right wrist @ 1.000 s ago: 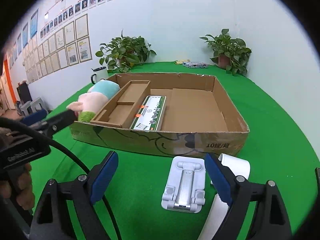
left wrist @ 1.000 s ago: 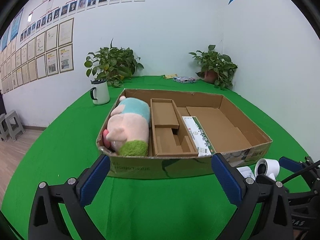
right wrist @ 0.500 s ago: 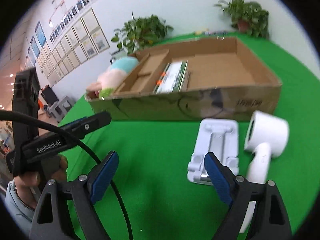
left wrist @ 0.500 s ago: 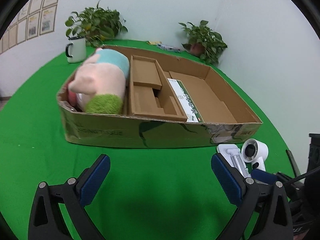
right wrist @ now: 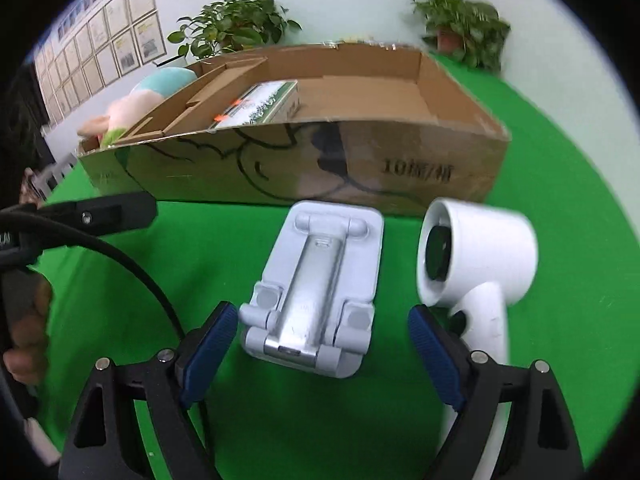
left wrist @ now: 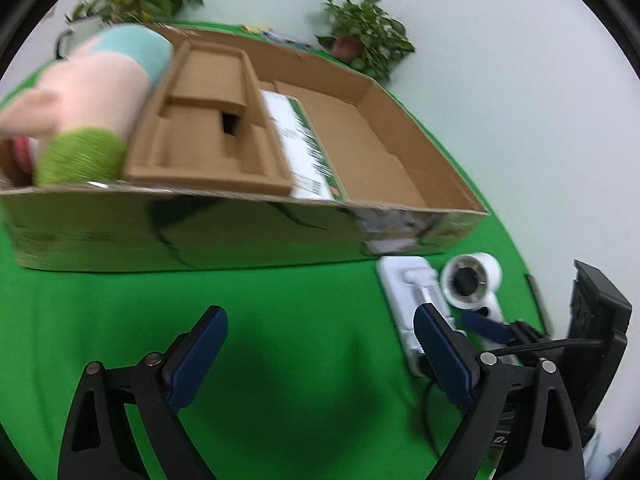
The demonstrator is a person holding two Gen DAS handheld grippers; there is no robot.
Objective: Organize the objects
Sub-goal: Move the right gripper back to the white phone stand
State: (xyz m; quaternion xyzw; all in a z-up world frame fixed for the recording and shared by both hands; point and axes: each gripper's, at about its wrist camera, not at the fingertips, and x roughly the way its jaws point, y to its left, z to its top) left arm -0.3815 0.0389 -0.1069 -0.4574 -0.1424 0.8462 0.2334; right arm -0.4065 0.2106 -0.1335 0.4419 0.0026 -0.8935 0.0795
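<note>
A shallow cardboard box [left wrist: 240, 236] [right wrist: 320, 160] on the green cloth holds a pink plush toy [left wrist: 88, 96], a cardboard insert [left wrist: 208, 132] and a green-and-white carton [left wrist: 304, 144]. In front of its right corner lie a white folding phone stand [right wrist: 316, 280] [left wrist: 404, 292] and a white handheld fan-like device [right wrist: 476, 256] [left wrist: 472, 276]. My right gripper [right wrist: 318, 320] is open, its fingers astride the stand's near end without touching it. My left gripper [left wrist: 320, 344] hovers over bare cloth left of the stand. Its jaws are closing with nothing between them.
Two potted plants [right wrist: 236, 24] [right wrist: 460, 28] and a mug [left wrist: 76, 32] stand behind the box by the white wall. A person's hand [right wrist: 24, 340] holds the left gripper's black body [right wrist: 108, 212] and cable at the left of the right wrist view.
Both grippers have dipped toward the cloth and come closer to the box front. The phone stand now lies between the right fingers. The left jaws stand slightly narrower.
</note>
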